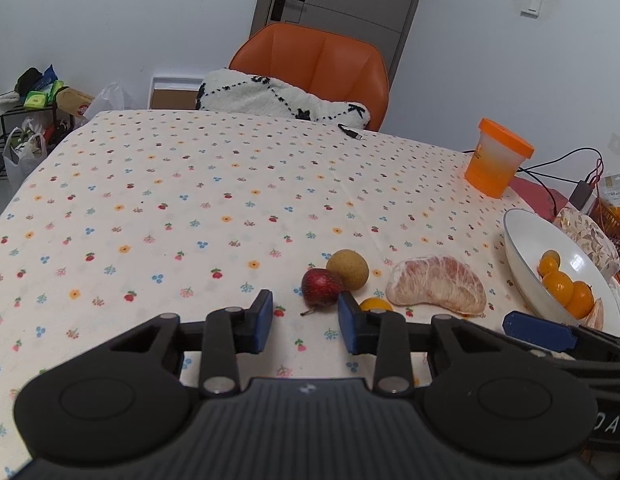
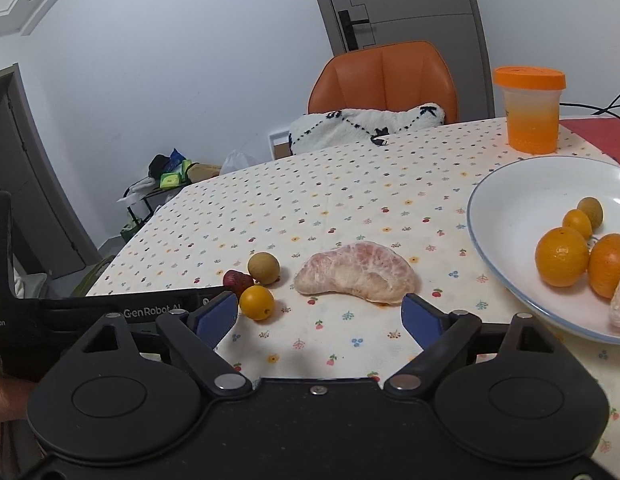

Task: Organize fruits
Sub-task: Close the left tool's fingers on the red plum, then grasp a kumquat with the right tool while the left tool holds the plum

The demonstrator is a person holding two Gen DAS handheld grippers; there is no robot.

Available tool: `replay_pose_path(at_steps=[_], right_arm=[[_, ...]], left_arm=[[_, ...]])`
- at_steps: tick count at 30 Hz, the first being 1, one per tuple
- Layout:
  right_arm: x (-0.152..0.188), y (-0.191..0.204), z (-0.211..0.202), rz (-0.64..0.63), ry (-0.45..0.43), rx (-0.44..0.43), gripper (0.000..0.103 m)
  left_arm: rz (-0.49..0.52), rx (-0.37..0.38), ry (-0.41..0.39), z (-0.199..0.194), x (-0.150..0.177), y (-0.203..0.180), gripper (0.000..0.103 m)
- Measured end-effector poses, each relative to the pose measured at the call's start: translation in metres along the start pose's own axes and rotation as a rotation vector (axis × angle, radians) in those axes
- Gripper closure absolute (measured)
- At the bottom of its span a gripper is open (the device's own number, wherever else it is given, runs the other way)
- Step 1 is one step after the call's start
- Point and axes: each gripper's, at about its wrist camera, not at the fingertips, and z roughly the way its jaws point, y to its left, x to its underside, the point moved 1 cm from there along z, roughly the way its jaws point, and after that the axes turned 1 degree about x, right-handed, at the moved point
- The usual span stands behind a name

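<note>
A peeled pink pomelo segment (image 1: 438,285) (image 2: 356,273) lies on the flowered tablecloth. Left of it lie a small red fruit (image 1: 321,287) (image 2: 237,280), a tan round fruit (image 1: 348,269) (image 2: 263,267) and a small orange kumquat (image 1: 374,304) (image 2: 257,302). A white bowl (image 1: 526,240) (image 2: 506,216) at the right holds several oranges and kumquats. My left gripper (image 1: 305,322) is open and empty, just short of the red fruit. My right gripper (image 2: 320,314) is open and empty, just short of the pomelo segment; one of its fingers (image 1: 538,330) shows in the left wrist view.
An orange-lidded cup (image 1: 496,158) (image 2: 532,110) stands at the table's far right. An orange chair (image 1: 318,64) (image 2: 386,76) with a white cushion stands behind the table. Cables and a patterned pouch (image 1: 590,236) lie right of the bowl.
</note>
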Motion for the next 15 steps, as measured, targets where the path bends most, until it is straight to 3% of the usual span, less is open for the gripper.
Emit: replay_pose_path(at_steps=[3,5,8,15], right_arm=[[0.0008,-0.0019,0.003,0.003,0.007,0.003,0.015],[0.001,-0.0029,0.0039,0.005,0.01,0.004,0.016],[0.0006,-0.0033,0.0058,0.008,0.014,0.002,0.016],[-0.0023,0.0028,0.0099,-0.006,0.016,-0.018,0.017]], left_arm=[[0.007,0.006,-0.007,0.0006,0.0006,-0.0012,0.069],[0.002,0.011,-0.007,0.001,0.0007,-0.001,0.085],[-0.01,0.022,-0.001,0.0008,0.0003,0.001,0.1],[-0.016,0.029,-0.019,-0.0072,-0.0014,0.0068,0.102]])
